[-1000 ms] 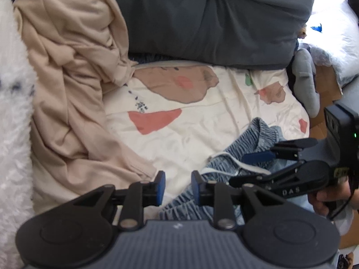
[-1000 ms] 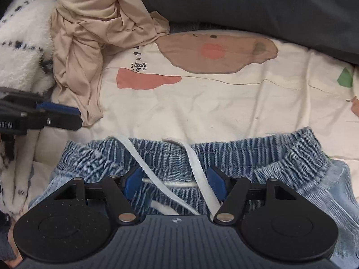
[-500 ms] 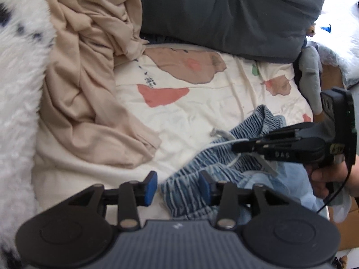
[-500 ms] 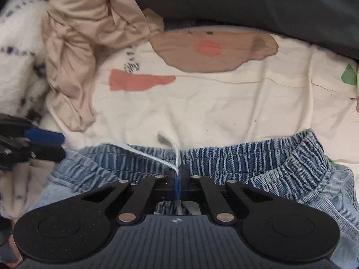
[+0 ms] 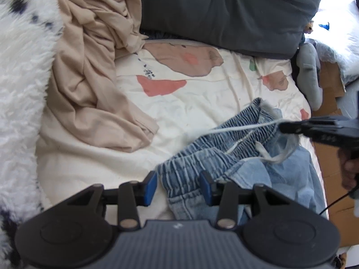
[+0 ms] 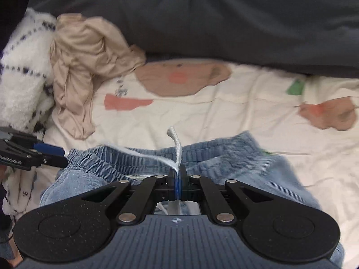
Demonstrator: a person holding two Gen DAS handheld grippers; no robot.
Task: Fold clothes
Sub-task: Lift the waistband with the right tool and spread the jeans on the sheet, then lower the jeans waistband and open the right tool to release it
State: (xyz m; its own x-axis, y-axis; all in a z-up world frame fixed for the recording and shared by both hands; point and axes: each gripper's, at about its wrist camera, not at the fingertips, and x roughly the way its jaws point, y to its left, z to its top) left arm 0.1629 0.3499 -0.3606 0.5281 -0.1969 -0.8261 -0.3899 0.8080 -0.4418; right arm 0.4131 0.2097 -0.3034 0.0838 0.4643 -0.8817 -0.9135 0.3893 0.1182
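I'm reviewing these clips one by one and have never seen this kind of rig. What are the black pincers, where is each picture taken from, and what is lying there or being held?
No robot here: a person holds a two-finger gripper in each hand, with a camera on each looking along its fingers. One picture comes from the left gripper, the other from the right gripper. Each also shows in the other's view. On a cream printed bedsheet lie blue denim shorts, a crumpled beige garment, a white fluffy blanket and a dark grey duvet. The right gripper is shut on the shorts' white drawstring, pulling it taut. The left gripper's blue fingers straddle the waistband's end, part open.
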